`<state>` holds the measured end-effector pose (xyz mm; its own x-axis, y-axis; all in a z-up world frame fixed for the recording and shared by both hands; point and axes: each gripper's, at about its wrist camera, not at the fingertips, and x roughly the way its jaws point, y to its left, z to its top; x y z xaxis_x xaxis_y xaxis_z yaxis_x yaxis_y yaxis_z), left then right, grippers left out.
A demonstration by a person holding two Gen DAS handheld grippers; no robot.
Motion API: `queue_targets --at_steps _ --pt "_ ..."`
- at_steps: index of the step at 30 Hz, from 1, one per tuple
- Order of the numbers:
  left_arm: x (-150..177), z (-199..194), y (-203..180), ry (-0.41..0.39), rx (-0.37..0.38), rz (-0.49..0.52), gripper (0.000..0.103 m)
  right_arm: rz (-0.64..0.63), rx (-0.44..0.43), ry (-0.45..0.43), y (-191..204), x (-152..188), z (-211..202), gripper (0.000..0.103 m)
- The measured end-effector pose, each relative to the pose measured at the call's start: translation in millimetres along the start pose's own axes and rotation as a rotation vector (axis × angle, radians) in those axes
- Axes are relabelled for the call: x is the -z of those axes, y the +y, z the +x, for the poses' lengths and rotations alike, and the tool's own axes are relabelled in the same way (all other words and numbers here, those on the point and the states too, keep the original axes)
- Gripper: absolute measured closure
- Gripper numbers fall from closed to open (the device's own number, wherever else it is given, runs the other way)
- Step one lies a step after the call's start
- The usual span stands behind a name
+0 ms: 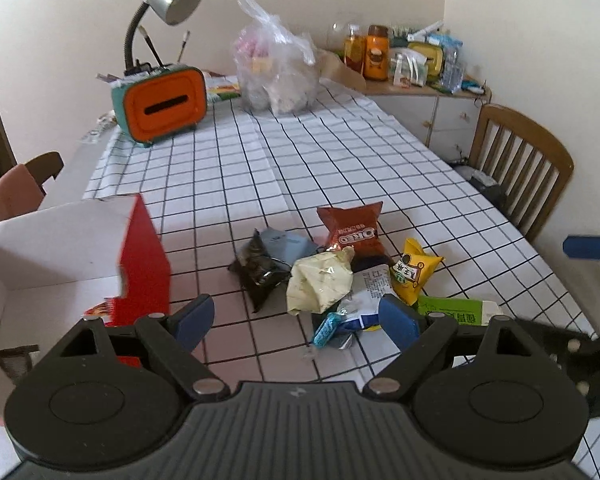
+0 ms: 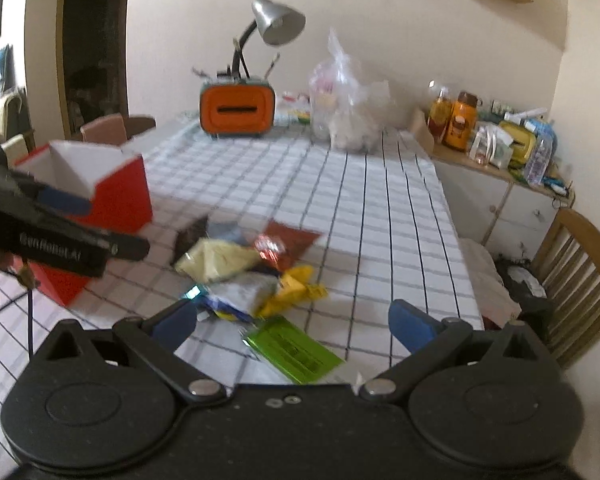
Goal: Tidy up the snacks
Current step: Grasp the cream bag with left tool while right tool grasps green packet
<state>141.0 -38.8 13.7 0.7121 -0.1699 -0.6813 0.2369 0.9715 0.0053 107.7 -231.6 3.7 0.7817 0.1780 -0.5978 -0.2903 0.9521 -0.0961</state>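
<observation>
A pile of snack packets lies on the checked tablecloth: a brown Oreo packet [image 1: 352, 230], a cream packet [image 1: 320, 280], a black packet [image 1: 258, 270], a yellow packet [image 1: 414, 270] and a green packet [image 1: 456, 310]. A red box [image 1: 144, 258] with a white inside stands open at the left. My left gripper [image 1: 296, 320] is open and empty, just before the pile. My right gripper [image 2: 296, 320] is open and empty above the green packet [image 2: 296, 350]. The pile [image 2: 220, 260] and red box [image 2: 116, 196] show blurred in the right wrist view. The left gripper [image 2: 66, 200] shows there at far left.
An orange and teal tissue box [image 1: 162, 104] with a silver lamp [image 1: 168, 0] and a clear plastic bag [image 1: 276, 68] stand at the table's far end. A wooden chair [image 1: 520, 168] stands at the right. A cabinet [image 1: 428, 80] holds bottles.
</observation>
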Motion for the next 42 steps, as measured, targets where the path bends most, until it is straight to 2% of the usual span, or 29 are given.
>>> queue_targets --at_steps 8,15,20,24,29,33,36,38,40,42 --pt "-14.9 48.4 -9.2 0.073 -0.002 -0.035 0.013 -0.031 -0.051 0.075 -16.5 15.1 34.3 0.005" --pt "-20.1 89.2 -8.6 0.148 -0.002 -0.09 0.013 -0.066 -0.074 0.138 -24.5 20.2 66.8 0.016" --pt "-24.1 109.9 -1.3 0.187 -0.001 -0.142 0.013 -0.099 -0.1 0.166 -27.7 23.5 83.6 0.018" --pt "-26.7 119.1 4.0 0.211 0.032 -0.195 0.013 -0.116 -0.113 0.189 -28.0 23.9 96.2 0.024" --pt "-27.4 127.1 15.1 0.231 0.066 -0.282 0.013 -0.096 -0.159 0.199 -32.1 23.6 104.5 0.025" --pt "-27.3 132.2 16.1 0.243 0.081 -0.296 0.013 -0.088 -0.191 0.206 -31.2 25.7 106.1 0.033" --pt "-25.8 135.0 15.9 0.248 0.085 -0.294 0.014 -0.078 -0.2 0.217 -31.6 28.7 108.6 0.033" --pt "-25.8 134.8 15.8 0.244 0.086 -0.298 0.016 -0.074 -0.198 0.21 -31.9 29.8 107.5 0.036" --pt "-25.6 134.8 16.1 0.244 0.085 -0.301 0.03 -0.063 -0.2 0.205 -32.1 30.6 105.6 0.039" --pt "-24.6 135.9 17.9 0.256 0.099 -0.311 0.038 -0.057 -0.204 0.2 -31.1 32.2 101.6 0.047"
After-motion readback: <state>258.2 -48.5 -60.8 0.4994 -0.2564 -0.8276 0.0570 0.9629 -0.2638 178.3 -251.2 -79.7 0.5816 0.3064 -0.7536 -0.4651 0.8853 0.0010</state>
